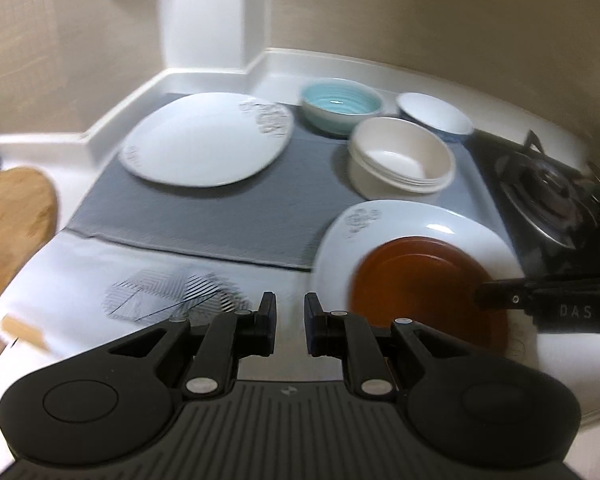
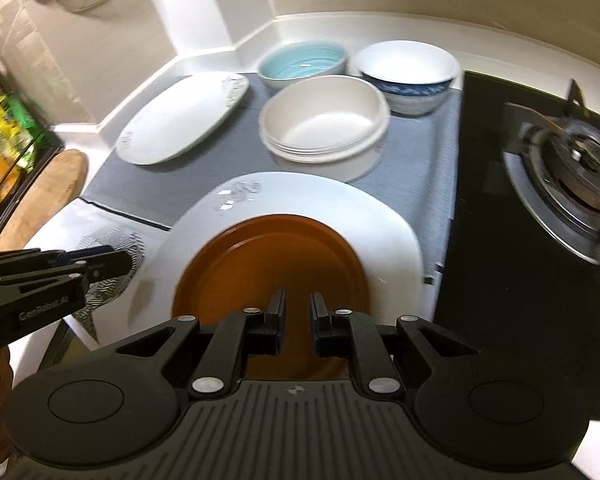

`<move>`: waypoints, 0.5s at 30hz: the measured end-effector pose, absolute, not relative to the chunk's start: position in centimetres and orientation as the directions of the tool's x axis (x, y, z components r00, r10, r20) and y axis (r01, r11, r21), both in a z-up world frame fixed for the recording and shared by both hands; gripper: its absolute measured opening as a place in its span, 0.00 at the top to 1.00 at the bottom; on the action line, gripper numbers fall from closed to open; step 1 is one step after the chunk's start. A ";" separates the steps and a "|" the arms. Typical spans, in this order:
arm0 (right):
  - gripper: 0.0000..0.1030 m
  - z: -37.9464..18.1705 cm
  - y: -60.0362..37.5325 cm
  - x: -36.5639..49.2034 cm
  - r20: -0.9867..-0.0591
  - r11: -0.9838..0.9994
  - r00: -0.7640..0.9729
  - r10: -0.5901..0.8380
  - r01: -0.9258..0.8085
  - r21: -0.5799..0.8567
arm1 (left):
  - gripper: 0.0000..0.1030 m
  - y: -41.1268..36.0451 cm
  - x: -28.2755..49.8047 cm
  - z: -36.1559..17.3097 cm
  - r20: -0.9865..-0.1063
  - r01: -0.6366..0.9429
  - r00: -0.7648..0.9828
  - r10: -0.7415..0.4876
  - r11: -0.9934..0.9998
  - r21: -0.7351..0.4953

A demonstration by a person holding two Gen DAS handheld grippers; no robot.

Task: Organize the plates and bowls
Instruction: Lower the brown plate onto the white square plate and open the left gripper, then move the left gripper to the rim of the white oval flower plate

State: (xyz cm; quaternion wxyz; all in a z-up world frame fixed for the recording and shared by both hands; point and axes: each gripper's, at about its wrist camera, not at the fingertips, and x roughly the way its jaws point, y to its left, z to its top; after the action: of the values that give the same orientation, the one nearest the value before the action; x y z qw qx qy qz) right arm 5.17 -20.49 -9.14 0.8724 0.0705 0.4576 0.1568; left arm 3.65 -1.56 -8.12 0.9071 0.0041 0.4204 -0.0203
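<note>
**Two plates stacked near the stove, bowls waiting behind**

Two plates sit together at the near edge of the grey mat point(image 2: 420, 168): a brown plate point(image 2: 272, 264) rests on a larger white plate point(image 2: 384, 224), which lies just beside the black stove top point(image 2: 500, 200). The right gripper point(image 2: 297, 316) is over the brown plate's near rim with its jaws drawn almost together; the rim passes under the fingers, but whether the pads actually pinch it cannot be told from either view. The left gripper point(image 1: 290, 320) hovers over a patterned paper point(image 1: 172, 296) to the side, jaws nearly closed and holding nothing.

Farther back on the mat lie a second white plate point(image 1: 204, 144), a stack of cream bowls point(image 1: 400, 160), a blue ribbed bowl point(image 1: 342, 108) and a white bowl with a blue band point(image 2: 408, 76). A wooden board point(image 1: 12, 220) lies off the mat's far-left side.

The step in hand looks like plate sorting, with the brown plate either just set down or about to be lifted. Next, the loose white plate probably needs to join its match, which calls for a gripper to open, reach to its thin rim and slide under it without knocking the bowls
</note>
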 end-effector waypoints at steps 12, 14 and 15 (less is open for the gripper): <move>0.85 -8.2 -16.7 5.2 -0.774 0.939 0.535 0.339 -0.237 0.248 | 0.85 4.7 4.9 -8.5 -0.747 -0.040 0.664 -0.042 0.995 -0.092; 0.85 -8.2 -16.2 5.3 -0.780 0.947 0.539 0.318 -0.219 0.235 | 0.85 6.1 6.0 -8.1 -0.739 -0.049 0.672 -0.051 0.992 -0.113; 0.85 -8.1 -15.8 5.5 -0.787 0.951 0.536 0.306 -0.202 0.233 | 0.85 6.8 6.4 -7.9 -0.730 -0.049 0.681 -0.057 0.991 -0.124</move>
State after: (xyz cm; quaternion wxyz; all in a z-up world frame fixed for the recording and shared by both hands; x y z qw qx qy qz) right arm 5.49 -15.85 -8.07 0.8746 0.0567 0.4592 0.1452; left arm 6.44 6.77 -7.92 0.9143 -0.0667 0.3995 -0.0023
